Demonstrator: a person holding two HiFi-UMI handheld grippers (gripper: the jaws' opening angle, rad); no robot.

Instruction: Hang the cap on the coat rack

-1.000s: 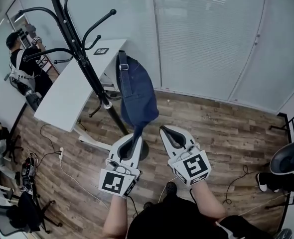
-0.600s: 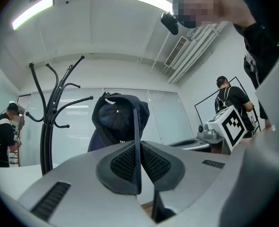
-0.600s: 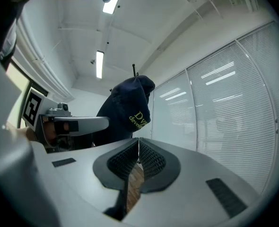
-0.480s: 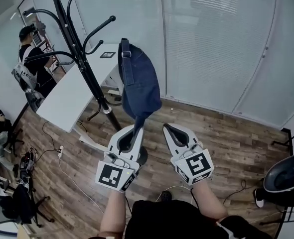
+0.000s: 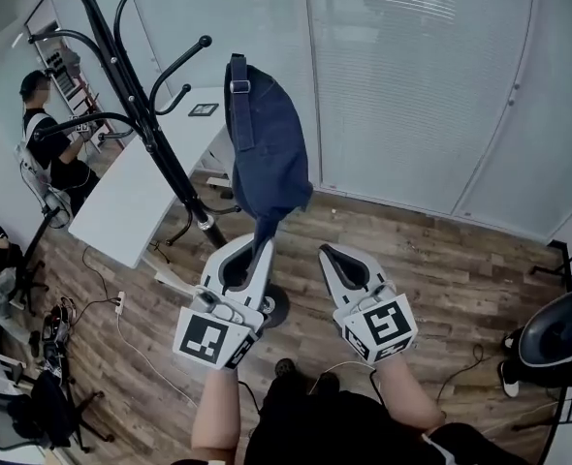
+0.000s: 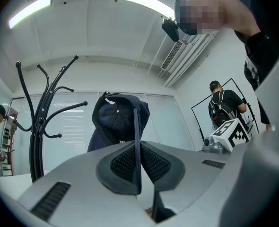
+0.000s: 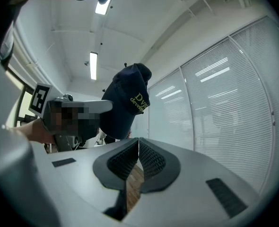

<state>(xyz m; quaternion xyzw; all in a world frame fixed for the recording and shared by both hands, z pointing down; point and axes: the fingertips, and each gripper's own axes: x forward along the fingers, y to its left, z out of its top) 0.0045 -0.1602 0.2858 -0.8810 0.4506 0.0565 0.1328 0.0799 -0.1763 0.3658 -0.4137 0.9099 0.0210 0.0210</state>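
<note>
While left gripper (image 5: pixel 258 247) fingers pinch its brim (image 5: pixel 264 231), cap (image 5: pixel 265 153) stands vertical, strap (image 5: pixel 237 85) uppermost, right gripper (image 5: pixel 331 256) fingers closed

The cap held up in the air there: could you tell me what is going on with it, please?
A person holds up the navy cap with the left gripper, whose jaws are shut on a thin edge of it, apparently the brim. The cap is beside the black coat rack and on none of its hooks yet. The right gripper is shut and empty, alongside.
</note>
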